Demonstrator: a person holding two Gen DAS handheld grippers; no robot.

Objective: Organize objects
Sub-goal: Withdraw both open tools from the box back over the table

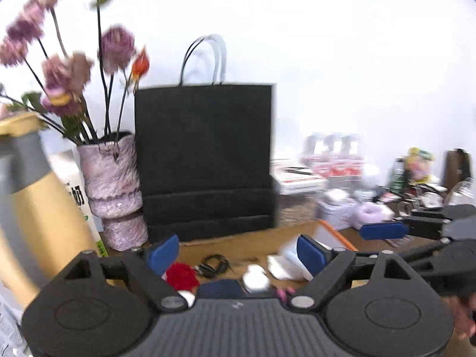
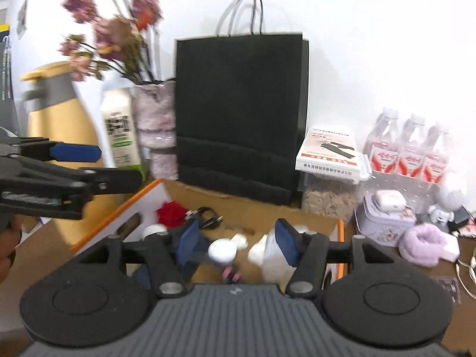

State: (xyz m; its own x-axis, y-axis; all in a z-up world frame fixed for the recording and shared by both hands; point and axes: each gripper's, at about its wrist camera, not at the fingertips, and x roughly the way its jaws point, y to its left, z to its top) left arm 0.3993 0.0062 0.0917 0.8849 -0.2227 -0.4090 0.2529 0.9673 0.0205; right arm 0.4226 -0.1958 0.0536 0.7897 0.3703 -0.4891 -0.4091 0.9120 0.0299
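1. Left hand-held gripper (image 1: 238, 253): jaws wide apart, blue pads clear of everything, nothing held.
2. Right hand-held gripper (image 2: 238, 242): jaws parted, narrower gap than the left, nothing pressed between the pads. It also shows at the right edge of the left wrist view (image 1: 383, 230), side-on.
3. Both point slightly down into an open cardboard box (image 2: 267, 208) just ahead of the fingertips. The box has orange edging and a white flap (image 2: 142, 205).
4. Box contents, loose on the brown floor:
   - red crumpled soft item (image 2: 172, 212), ahead-left of the right hand-held gripper
   - black coiled cable (image 2: 205, 217), straight ahead, just beyond the red item
   - white round case (image 2: 223, 251), between the right jaws' line, close in
   - white crumpled bag or paper (image 2: 267, 253), at the right pad; contact unclear
   - small pink piece (image 2: 230, 275), low, near the gripper body
   - dark blue item (image 1: 220, 288), directly under the left gripper; shape blurred.
5. Behind the box: black paper bag (image 2: 241, 113), upright, handles up.
6. Left of the bag: pinkish textured vase (image 1: 113, 178) with dried flowers (image 1: 68, 68), a white carton (image 2: 119, 128), and a gold jug with a grey collar (image 1: 32, 208).
7. Right of the box on the bench (image 2: 446, 273): a clear container of pellets (image 2: 327, 199), three water bottles (image 2: 410, 148), a lilac tin (image 2: 386, 223), and a purple fuzzy roll (image 2: 422, 245).
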